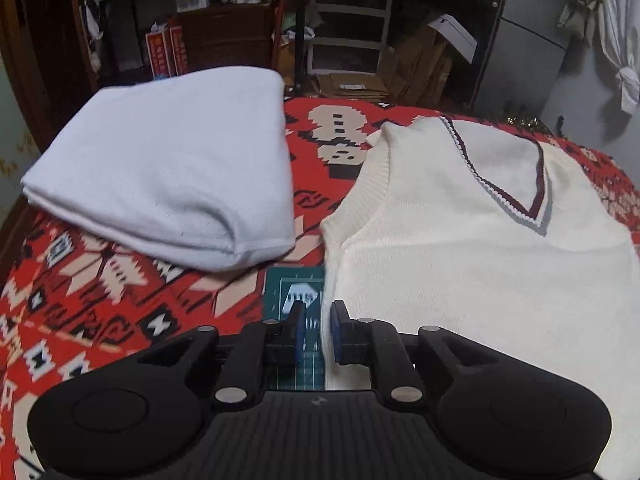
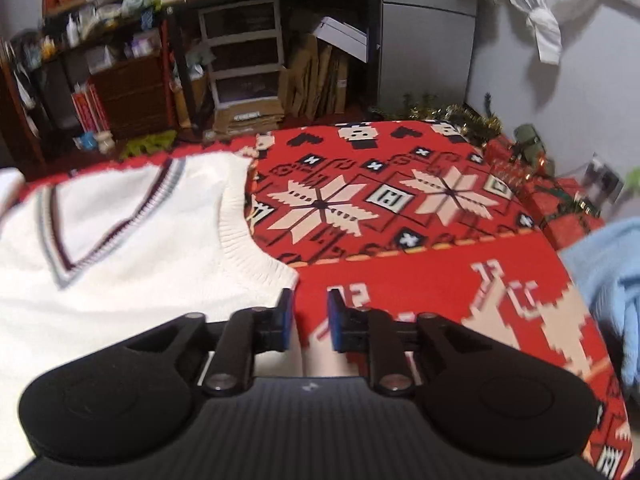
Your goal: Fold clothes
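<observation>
Left wrist view: we see the left gripper low over the red patterned blanket, jaws a narrow gap apart, nothing held. Its right finger sits at the left side edge of the cream V-neck vest, its left finger over a green cutting mat peeking out between the garments. The vest lies flat, spread forward and to the right, collar end farthest, so its long axis runs away from us. A folded white garment lies forward-left, well apart from the jaws, looks already done. Right wrist view: the right gripper is also slightly open and empty, over bare blanket, with the vest's right side edge just beside its left finger; the vest spreads left and forward, armhole ribbing close ahead. A light blue cloth sits at far right, apart. We judge both grippers flank the vest about equally near, each needing a small inward shift to pinch its side edge.
</observation>
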A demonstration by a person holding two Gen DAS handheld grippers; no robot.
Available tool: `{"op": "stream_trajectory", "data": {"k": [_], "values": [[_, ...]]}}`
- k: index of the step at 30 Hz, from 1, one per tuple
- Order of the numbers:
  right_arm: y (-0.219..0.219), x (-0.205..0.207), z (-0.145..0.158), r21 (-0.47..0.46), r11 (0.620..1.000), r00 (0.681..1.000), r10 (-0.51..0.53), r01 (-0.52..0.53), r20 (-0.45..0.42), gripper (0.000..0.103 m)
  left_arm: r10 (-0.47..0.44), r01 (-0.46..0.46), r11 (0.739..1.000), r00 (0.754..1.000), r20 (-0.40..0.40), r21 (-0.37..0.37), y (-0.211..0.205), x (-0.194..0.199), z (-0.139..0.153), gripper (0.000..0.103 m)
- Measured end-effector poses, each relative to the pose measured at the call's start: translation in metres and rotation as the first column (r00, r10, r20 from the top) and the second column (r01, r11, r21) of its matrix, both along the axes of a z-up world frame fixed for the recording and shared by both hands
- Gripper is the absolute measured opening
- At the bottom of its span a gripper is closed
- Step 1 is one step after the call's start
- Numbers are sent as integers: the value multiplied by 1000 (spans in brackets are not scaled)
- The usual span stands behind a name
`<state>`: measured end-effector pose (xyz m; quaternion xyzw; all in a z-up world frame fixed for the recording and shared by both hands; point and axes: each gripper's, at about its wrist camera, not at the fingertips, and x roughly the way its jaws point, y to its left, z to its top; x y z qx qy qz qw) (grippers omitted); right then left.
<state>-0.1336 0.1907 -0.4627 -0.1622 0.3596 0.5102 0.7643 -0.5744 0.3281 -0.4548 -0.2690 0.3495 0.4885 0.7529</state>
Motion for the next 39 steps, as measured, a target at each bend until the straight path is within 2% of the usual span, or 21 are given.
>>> {"op": "stream_trajectory", "data": {"k": [2, 5, 11, 13, 15, 16, 20, 24, 30, 35, 39], "values": [[-22, 0, 6, 11, 1000, 999, 2, -2, -45, 29, 6, -4, 999, 999, 40, -36, -8, -11, 5, 17], [-48, -11, 5, 0, 1000, 996, 24, -25, -86, 29, 15, -5, 995, 994, 110, -96, -25, -27, 8, 18], [-75, -44, -10, -65, 996, 998, 67, -68, -23, 27, -9, 23, 990, 995, 103, -137, -60, -35, -4, 18], [-81, -50, -15, -68, 995, 997, 76, -76, 5, 23, -18, 27, 993, 997, 80, -117, -69, -34, -4, 18], [-87, -56, -18, -67, 995, 996, 81, -79, 32, 22, -26, 32, 995, 998, 57, -97, -78, -33, -4, 6], [-90, -57, -18, -65, 995, 996, 76, -74, 39, 22, -30, 34, 996, 999, 46, -87, -82, -33, -4, 4], [-102, -52, -18, -63, 997, 998, 51, -49, 26, 22, -24, 25, 998, 999, 23, -51, -88, -40, -5, 4], [-119, -44, -16, -55, 998, 999, 28, -29, -33, 22, -16, 17, 999, 1000, 19, -42, -91, -42, -4, 4], [-129, -38, -15, -34, 999, 998, 7, -9, -66, 21, 1, 0, 999, 1000, 18, -37, -92, -43, -3, 4], [-119, -59, -20, -37, 997, 998, 61, -61, -23, 20, 2, -1, 1000, 1000, 11, -28, -94, -42, -3, 4], [-120, -68, -19, -66, 993, 994, 99, -95, 55, 13, 1, -1, 1000, 1000, -9, -13, -96, -41, -3, 4]]}}
